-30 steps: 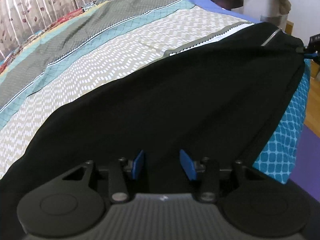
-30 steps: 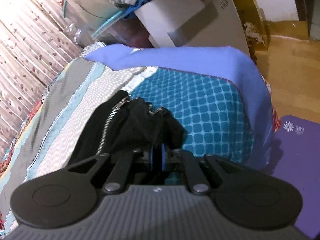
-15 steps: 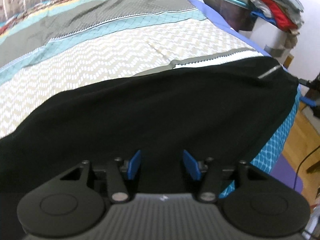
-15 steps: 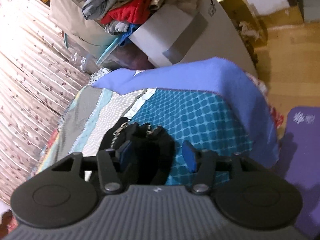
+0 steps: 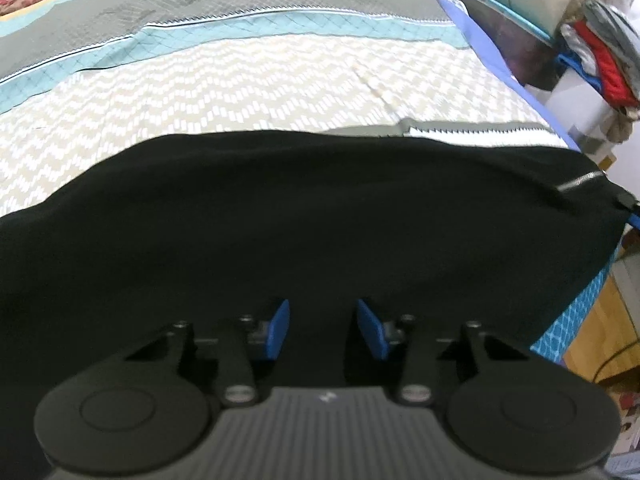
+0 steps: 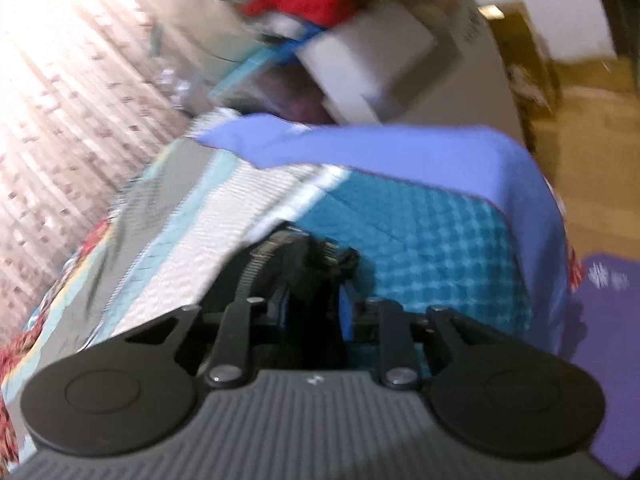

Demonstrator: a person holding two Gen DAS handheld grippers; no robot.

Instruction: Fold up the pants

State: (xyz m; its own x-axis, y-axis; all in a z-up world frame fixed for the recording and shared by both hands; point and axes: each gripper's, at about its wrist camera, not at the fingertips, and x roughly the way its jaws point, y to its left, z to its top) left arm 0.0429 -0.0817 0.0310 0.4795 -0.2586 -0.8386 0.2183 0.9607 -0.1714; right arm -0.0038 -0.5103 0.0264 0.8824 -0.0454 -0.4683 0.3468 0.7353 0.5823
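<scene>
The bed (image 5: 280, 92), covered with a patchwork quilt of grey, teal and beige zigzag bands, takes up most of the room in view. A blue sheet (image 6: 400, 148) is folded over its far end, and a teal patterned cover hangs down the side.

The black pants (image 5: 320, 216) lie spread across the near edge of the quilt, running the width of the left wrist view. Their zipper (image 5: 580, 181) shows as a pale line at the right-hand end, close to the edge of the bed.

Beyond the bed stands a pale box (image 6: 420, 52) with a heap of clothes (image 5: 600, 60), red, blue and grey, on top. A purple mat (image 6: 612, 320) lies on the wooden floor.

The left gripper (image 5: 323, 330) sits over the black cloth. Its blue pads (image 5: 279, 330) stand partly apart, having just drawn closer; cloth fills the gap behind them, but no pinch is evident.

The right gripper (image 6: 314, 312) has just been closing at the zipper end. Bunched black fabric sits between the jaws and appears pinched, though the picture is blurred.
</scene>
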